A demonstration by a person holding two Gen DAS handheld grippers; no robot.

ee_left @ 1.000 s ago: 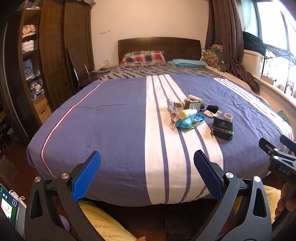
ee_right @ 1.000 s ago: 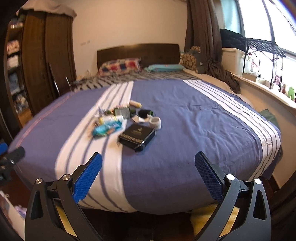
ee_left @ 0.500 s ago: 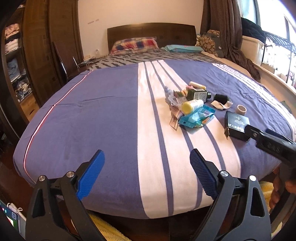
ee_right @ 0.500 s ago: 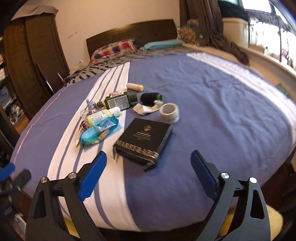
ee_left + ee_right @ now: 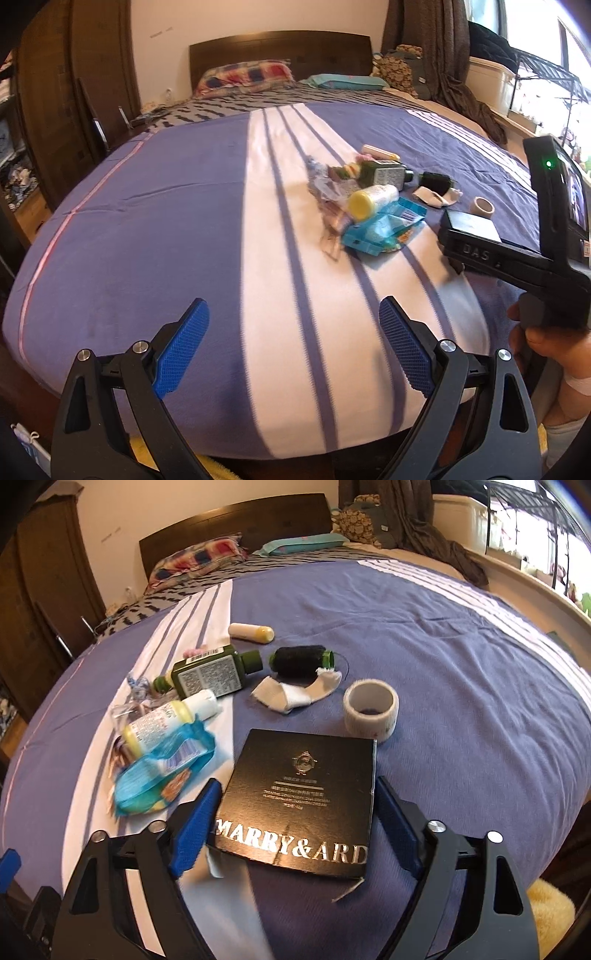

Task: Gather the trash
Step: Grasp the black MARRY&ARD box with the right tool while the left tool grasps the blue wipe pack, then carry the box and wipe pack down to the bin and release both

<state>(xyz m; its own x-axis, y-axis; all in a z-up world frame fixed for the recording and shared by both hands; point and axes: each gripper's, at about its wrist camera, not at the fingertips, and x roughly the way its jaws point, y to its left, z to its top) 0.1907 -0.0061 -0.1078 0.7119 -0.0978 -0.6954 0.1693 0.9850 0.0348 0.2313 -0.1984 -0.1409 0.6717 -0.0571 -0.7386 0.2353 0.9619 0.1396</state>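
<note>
only the right wrist view showed the right gripper [image 5: 295,812] spread around the flat black cardboard box [image 5: 295,797], unclenched; left gripper [image 5: 293,345] gaped empty at six o'clock.

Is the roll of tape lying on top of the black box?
No, the roll of tape sits on the blue bedspread just beyond the far right corner of the black box, not on it.

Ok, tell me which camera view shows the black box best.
The right wrist view: the black box fills the foreground between the open right gripper, its lid lettering readable. In the left wrist view the black box is small, partly hidden behind the right gripper's body.
</note>
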